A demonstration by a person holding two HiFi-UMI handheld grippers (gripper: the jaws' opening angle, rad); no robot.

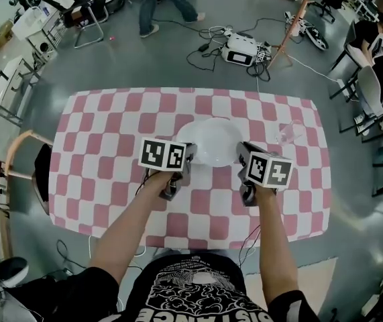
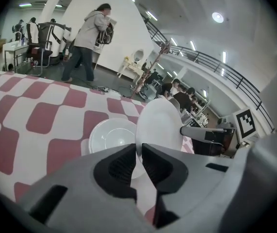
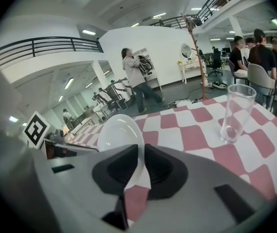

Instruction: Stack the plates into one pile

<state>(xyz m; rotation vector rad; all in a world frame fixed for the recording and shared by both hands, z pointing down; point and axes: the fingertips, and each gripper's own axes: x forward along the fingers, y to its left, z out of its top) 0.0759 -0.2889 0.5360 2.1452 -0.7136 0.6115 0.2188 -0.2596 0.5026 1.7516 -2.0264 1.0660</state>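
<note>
A white plate (image 1: pixel 211 141) hangs a little above the pink-and-white checked table (image 1: pixel 111 126), held by its rim on two sides. My left gripper (image 1: pixel 190 155) is shut on its left edge, and my right gripper (image 1: pixel 242 151) is shut on its right edge. In the left gripper view the held plate (image 2: pixel 160 125) stands edge-on between the pads (image 2: pixel 123 166), and a second white plate (image 2: pixel 113 136) lies flat on the table just beyond and left. The right gripper view shows the held plate (image 3: pixel 121 132) pinched in my right gripper (image 3: pixel 143 152).
An empty clear glass (image 1: pixel 288 134) (image 3: pixel 236 113) stands upright on the table to the right of the plates. A chair (image 1: pixel 40 176) sits at the table's left side. Cables and a white device (image 1: pixel 241 49) lie on the floor beyond the far edge, where a person walks.
</note>
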